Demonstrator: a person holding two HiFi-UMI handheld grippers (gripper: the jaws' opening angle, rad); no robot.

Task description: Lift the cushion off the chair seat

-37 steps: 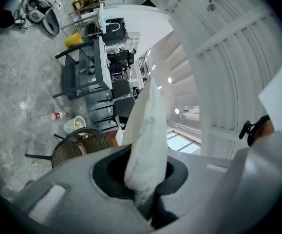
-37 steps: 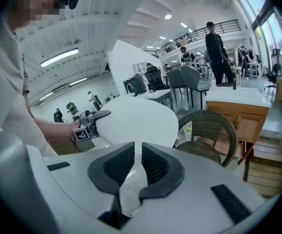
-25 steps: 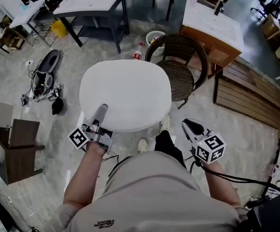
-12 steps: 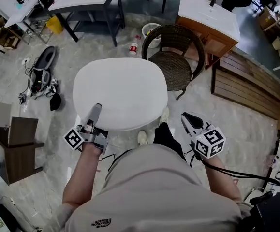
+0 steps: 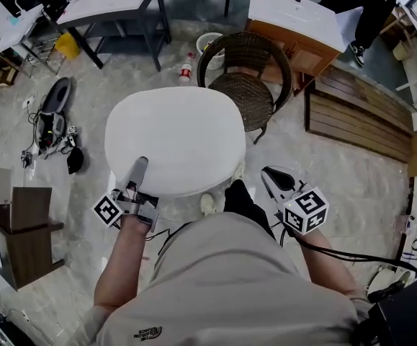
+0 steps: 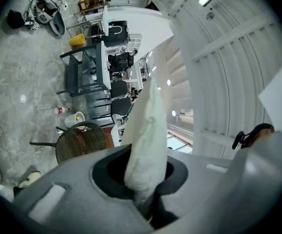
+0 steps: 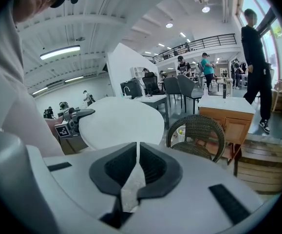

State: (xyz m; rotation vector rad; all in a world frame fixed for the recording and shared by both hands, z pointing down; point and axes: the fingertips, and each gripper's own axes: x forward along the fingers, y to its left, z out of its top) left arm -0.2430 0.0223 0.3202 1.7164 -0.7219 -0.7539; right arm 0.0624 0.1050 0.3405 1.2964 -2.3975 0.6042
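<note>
Grey floor (image 5: 323, 186); left hand-held gripper (image 5: 140, 164) clamps cushion (image 5: 176, 139); right hand-held gripper (image 5: 271, 176) closing, empty.

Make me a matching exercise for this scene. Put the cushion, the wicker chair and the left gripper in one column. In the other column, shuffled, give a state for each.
Column one:
1. cushion
2. wicker chair
3. left gripper

Column two:
A. seat bare
B. clamped on a fabric edge
C. held up, clear of the seat

Pairs: 1-C, 2-A, 3-B

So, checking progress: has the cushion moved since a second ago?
Yes, slightly: the cushion has drawn away from the wicker chair, toward the person.
</note>
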